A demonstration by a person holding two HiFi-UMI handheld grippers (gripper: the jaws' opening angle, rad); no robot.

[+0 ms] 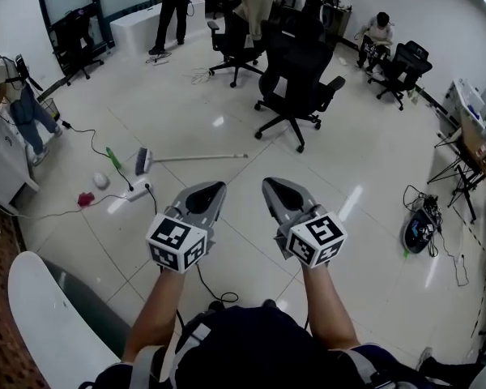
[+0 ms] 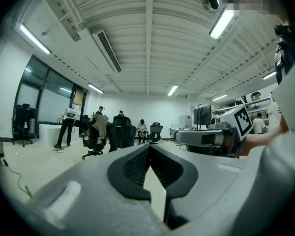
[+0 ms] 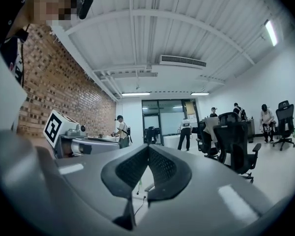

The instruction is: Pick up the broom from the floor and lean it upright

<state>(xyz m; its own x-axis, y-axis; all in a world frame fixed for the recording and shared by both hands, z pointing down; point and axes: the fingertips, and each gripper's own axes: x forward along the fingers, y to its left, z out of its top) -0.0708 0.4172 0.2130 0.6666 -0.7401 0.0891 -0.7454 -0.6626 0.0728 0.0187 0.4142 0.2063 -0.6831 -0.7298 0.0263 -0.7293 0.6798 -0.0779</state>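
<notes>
Grippers first: left gripper [image 1: 218, 187] and right gripper [image 1: 269, 183] both clenched, empty, pointing level. Target broom [image 1: 178, 159] lies flat on floor [image 1: 243, 227] ahead of left tips, well apart. Approach step, I reckon; next needs closing in, dropping low, opening jaws over handle [image 1: 215, 157].

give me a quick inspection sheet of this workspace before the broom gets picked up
surface: glossy white tiled floor, reflecting ceiling lights
job's things: pale long-handled broom with grey-blue head, lying flat on the floor, untouched
clutter: small red object, white round object and green stick near the broom head
grippers: left gripper and right gripper both shut, empty, well short of the broom
cables: black cable running to white power strip; more beside black bag
surroundings: black office chairs, people standing and seated
</notes>
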